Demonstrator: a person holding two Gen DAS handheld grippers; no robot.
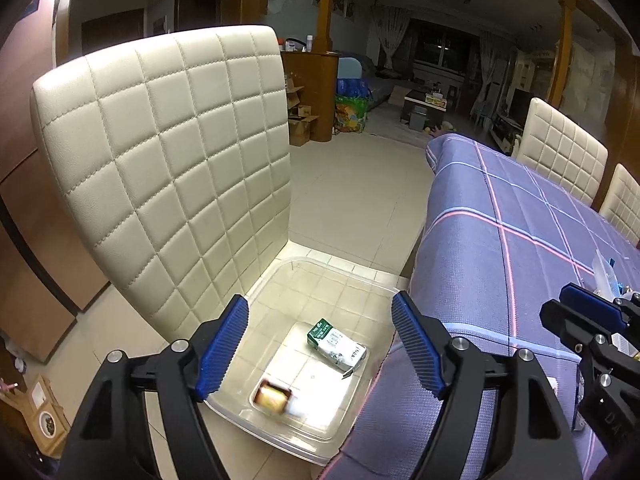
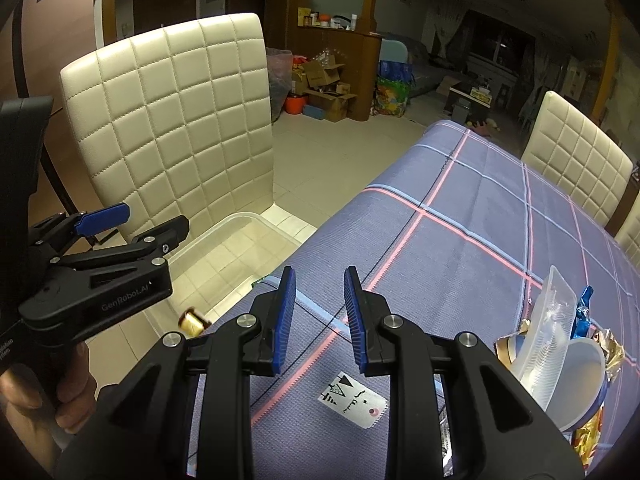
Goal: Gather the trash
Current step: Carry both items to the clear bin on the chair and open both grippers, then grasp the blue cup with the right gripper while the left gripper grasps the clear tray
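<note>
A clear plastic bin [image 1: 340,270] sits on a chair seat beside the table. Inside it lie a crumpled green-and-white packet [image 1: 336,344] and a small yellow-brown piece [image 1: 274,398], which is blurred. My left gripper [image 1: 320,340] hangs open over the bin with nothing between its pads. In the right wrist view the left gripper [image 2: 148,218] is above the bin [image 2: 212,232], with the gold piece [image 2: 192,322] blurred below it. My right gripper [image 2: 320,320] is over the table, jaws drawn close and empty. A trash pile lies at its right: a clear tray [image 2: 556,320], a white cup [image 2: 580,384] and foil wrappers [image 2: 610,350].
The cream quilted chair back [image 1: 168,168] rises just behind the bin. A purple plaid cloth covers the table [image 2: 480,220], with a white paper tag [image 2: 354,400] near its front. More cream chairs [image 2: 576,160] stand at the far side. Boxes [image 2: 328,84] clutter the floor beyond.
</note>
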